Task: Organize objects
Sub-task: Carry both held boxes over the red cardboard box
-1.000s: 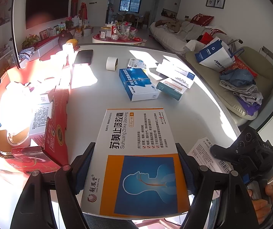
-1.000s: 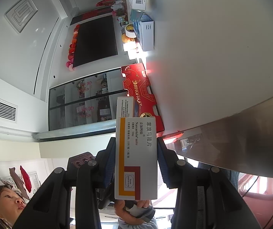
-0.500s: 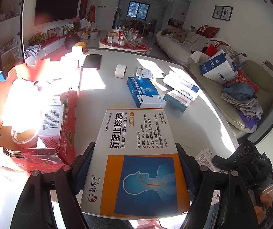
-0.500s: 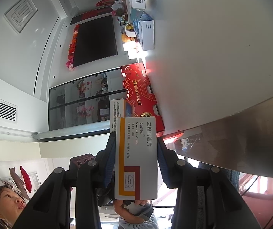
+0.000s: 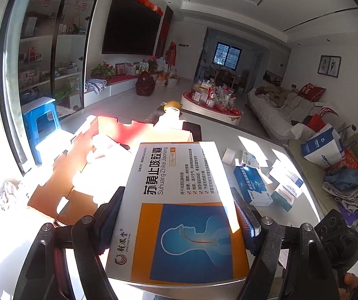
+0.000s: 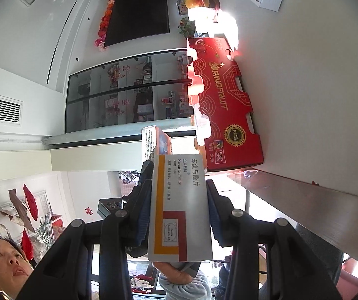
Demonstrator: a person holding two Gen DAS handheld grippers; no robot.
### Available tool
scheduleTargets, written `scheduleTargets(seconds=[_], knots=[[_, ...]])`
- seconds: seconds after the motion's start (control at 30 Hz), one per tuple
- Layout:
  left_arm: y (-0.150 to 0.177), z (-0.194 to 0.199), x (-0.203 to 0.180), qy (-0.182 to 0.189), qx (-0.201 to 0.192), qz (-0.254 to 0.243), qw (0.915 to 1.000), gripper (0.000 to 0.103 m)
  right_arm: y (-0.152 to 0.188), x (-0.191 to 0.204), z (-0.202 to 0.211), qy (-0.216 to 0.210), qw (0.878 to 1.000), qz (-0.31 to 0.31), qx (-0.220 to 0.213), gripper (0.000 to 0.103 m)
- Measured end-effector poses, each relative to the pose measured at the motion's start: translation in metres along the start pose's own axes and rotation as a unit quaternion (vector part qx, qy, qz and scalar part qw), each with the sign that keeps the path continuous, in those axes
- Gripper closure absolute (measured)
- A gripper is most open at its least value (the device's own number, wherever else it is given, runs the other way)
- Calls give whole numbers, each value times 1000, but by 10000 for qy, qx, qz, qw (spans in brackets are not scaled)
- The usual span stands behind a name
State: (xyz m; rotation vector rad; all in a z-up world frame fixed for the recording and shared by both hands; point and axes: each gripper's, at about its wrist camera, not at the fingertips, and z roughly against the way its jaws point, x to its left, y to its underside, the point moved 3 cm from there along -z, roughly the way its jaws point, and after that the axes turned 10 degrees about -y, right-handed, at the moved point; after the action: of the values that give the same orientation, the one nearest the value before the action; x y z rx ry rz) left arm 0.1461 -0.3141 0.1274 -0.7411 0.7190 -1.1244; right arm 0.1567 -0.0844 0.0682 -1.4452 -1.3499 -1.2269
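Note:
My left gripper [image 5: 179, 213] is shut on a large orange, white and blue medicine box [image 5: 179, 175], held flat over the table's near left part. Just beyond it stands the open red cardboard fruit box [image 5: 118, 135] with sunlit packets inside. In the rolled right wrist view my right gripper [image 6: 180, 200] is shut on a narrow white medicine box [image 6: 181, 215] with orange and red bands. It hangs off the table's edge, short of the red fruit box [image 6: 224, 105]. The large medicine box [image 6: 162, 143] shows edge-on behind it.
On the white table [image 5: 216, 135] lie a tape roll [image 5: 229, 155], a blue box [image 5: 251, 185], several more medicine boxes [image 5: 286, 182] and a dark flat item [image 5: 192, 130]. A blue stool [image 5: 41, 122] stands left. A sofa [image 5: 329, 175] with bags and clothes runs along the right.
The left view has swung up and to the left, so the large box now hangs toward the red fruit box. The right gripper has moved nearer the fruit box. Both grips are unchanged.

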Motion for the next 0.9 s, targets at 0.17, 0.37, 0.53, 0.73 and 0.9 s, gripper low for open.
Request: scheduleTargets(seconds=[0.17, 0.37, 0.53, 0.73, 0.9], knots=[[-12, -11, 50, -537, -88, 435, 9976, 21, -20, 11, -60, 0, 9986, 162, 509, 62], [-9, -43, 87, -847, 128, 771, 9933, 21, -27, 6, -122, 329, 9952, 320, 860, 62], [2, -65, 95, -921, 357, 772, 9921, 20, -36, 4, -147, 688, 9920, 576, 893, 62], [7, -80, 96, -943, 497, 630, 9923, 16, -41, 20, -163, 1324, 9783, 1307, 914, 44], [2, -79, 94, -880, 461, 546, 9936, 9, -41, 42, -148, 1933, 9544, 2144, 764, 27]])
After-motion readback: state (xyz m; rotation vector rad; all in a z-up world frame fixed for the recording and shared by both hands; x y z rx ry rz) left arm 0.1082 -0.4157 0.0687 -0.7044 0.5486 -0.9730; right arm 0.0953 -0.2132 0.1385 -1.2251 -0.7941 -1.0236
